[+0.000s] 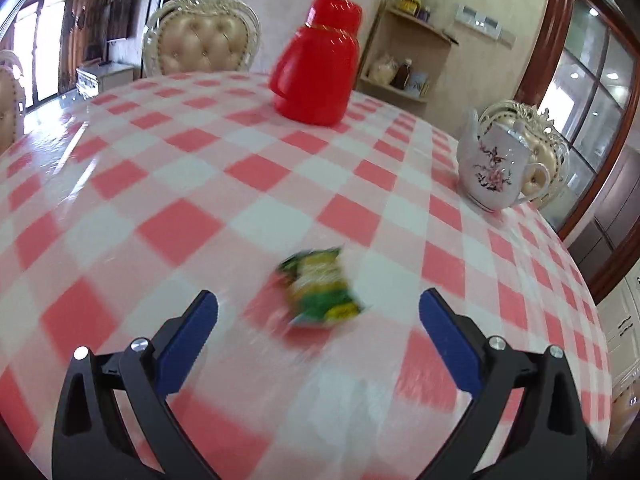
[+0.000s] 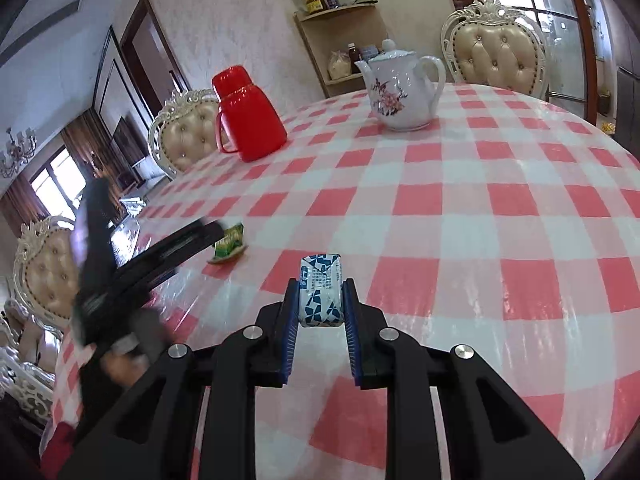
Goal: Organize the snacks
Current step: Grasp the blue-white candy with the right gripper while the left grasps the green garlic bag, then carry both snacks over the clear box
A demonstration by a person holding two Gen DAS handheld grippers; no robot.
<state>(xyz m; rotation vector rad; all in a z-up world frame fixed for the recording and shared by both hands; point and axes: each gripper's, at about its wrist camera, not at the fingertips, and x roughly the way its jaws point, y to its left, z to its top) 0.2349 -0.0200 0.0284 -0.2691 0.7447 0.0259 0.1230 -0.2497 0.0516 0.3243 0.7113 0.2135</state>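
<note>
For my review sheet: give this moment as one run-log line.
right gripper: shut on blue-white snack | left gripper: open, at green snack lying on table | snacks not yet gathered

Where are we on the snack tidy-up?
Done: nothing looks sorted yet. In hand: the right gripper is shut on a blue-and-white snack. The left gripper is open, with the green snack packet on the checked tablecloth ahead of it. Left: grabbing the green one and placing both; no container shows.

Round table [image 2: 460, 208] in pink-and-white check cloth, on it a red flask [image 2: 250, 114], flowered white teapot [image 2: 400, 94] — green snack packet [image 1: 320, 290] nearer.
</note>
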